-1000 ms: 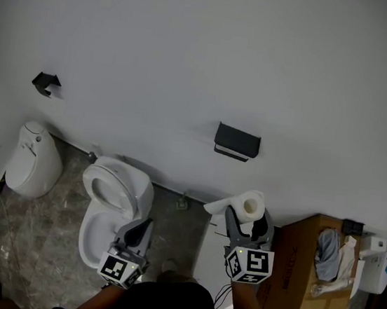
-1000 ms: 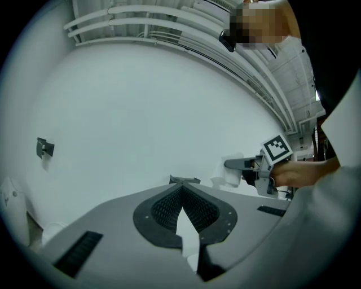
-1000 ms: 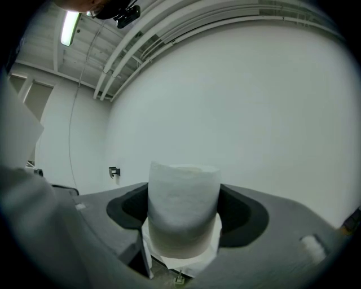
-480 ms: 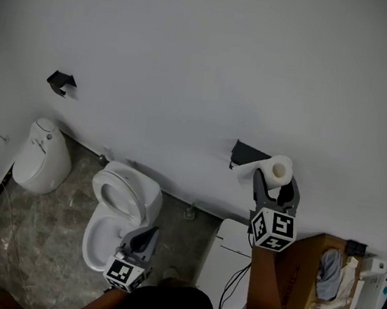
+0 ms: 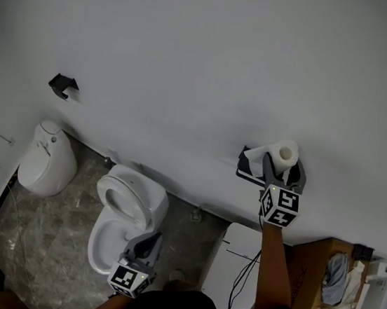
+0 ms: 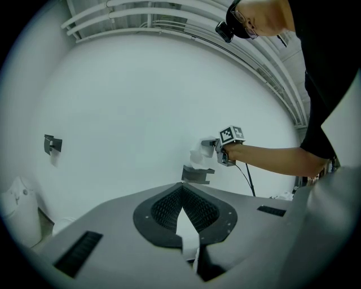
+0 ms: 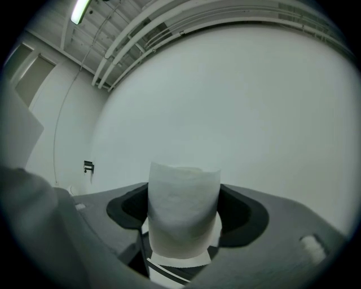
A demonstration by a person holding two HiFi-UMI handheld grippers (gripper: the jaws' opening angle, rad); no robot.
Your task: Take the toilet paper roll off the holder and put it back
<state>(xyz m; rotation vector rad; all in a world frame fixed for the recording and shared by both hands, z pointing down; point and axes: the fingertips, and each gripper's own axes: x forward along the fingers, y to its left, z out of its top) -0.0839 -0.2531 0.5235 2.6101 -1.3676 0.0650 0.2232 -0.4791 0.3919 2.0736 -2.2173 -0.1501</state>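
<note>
Toilet paper roll [image 5: 283,154], white (hollow core showing), clamped in right claw [image 5: 283,169], left claw [image 5: 151,240] together.

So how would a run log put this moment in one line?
right gripper: shut on toilet paper roll | toilet paper roll: just above wall holder | left gripper: shut, empty, low

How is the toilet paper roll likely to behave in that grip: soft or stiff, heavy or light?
The toilet paper roll probably squashes a little: its sides look soft between the right hand-held gripper's jaws. Likely light, held high one-handed. Its loose tail may flap or unwind.
</note>
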